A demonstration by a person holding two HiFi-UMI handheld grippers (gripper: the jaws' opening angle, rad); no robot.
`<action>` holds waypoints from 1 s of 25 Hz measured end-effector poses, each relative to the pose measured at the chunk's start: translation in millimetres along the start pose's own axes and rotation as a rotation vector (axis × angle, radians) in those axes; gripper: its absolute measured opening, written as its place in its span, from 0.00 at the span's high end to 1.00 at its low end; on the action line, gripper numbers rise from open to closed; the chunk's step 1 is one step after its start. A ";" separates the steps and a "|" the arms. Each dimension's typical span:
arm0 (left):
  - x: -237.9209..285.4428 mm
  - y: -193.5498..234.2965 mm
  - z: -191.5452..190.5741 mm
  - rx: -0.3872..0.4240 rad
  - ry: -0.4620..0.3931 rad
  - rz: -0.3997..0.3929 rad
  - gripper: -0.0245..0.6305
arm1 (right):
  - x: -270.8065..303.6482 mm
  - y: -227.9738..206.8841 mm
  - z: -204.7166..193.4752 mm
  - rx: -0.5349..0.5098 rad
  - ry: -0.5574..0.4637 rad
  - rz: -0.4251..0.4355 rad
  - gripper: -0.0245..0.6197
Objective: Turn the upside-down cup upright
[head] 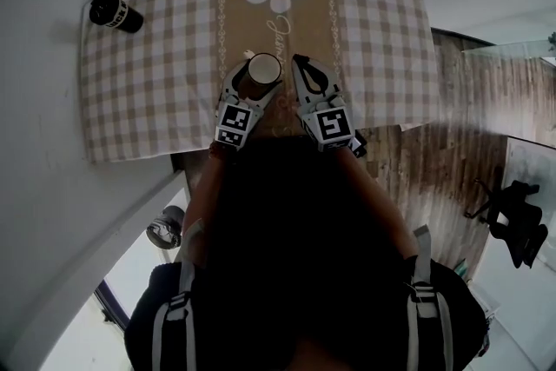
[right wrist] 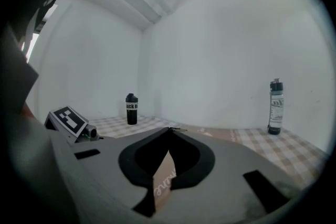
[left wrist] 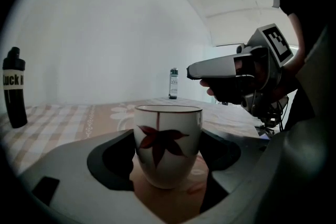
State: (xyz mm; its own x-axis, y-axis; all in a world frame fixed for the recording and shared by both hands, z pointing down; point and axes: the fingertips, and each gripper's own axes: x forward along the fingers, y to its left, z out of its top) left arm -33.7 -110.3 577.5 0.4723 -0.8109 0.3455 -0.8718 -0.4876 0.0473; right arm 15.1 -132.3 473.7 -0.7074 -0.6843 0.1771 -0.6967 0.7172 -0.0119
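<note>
Pinching the cup [left wrist: 168, 144] from both sides, the left gripper [head: 259, 78] has its jaws spread wide, black pads against the glazed wall. The cup is upright, mouth up, over the tan runner [head: 274, 22] at the near edge of the cloth [head: 148, 74]. It is white ceramic with a rounded belly, a thin dark rim line and a red-brown leaf motif. Right gripper [head: 301, 61] sits just beside it, jaws pressed together and empty. The cloth is beige-and-white check; the runner carries a white daisy and script too small to read. Black bottle [left wrist: 14, 87] at the far left has a white band, lettering beginning "Luck". Clear bottle [right wrist: 276, 107] at the far right has a dark cap and unreadable label print.
</note>
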 end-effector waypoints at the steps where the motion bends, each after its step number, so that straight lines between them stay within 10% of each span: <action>1: -4.7 1.0 -0.7 -0.006 -0.004 0.005 0.37 | -0.1 2.5 -1.1 0.005 0.002 0.003 0.96; 12: -52.4 -4.0 26.2 -0.008 -0.129 -0.037 0.37 | -1.1 24.6 -24.0 0.082 0.039 0.093 0.96; 19: -90.4 -4.6 63.0 -0.026 -0.273 -0.151 0.37 | -17.6 66.0 17.8 0.139 -0.157 0.382 0.95; 25: -116.3 -16.5 74.7 0.045 -0.283 -0.334 0.37 | -32.1 100.4 29.4 0.095 -0.163 0.623 0.54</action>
State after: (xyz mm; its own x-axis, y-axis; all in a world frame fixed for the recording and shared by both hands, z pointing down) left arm -64.6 -32.2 466.6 0.7497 -0.6601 0.0471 -0.6617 -0.7465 0.0699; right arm -35.6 -42.2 437.9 -0.9861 -0.1608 -0.0427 -0.1526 0.9764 -0.1526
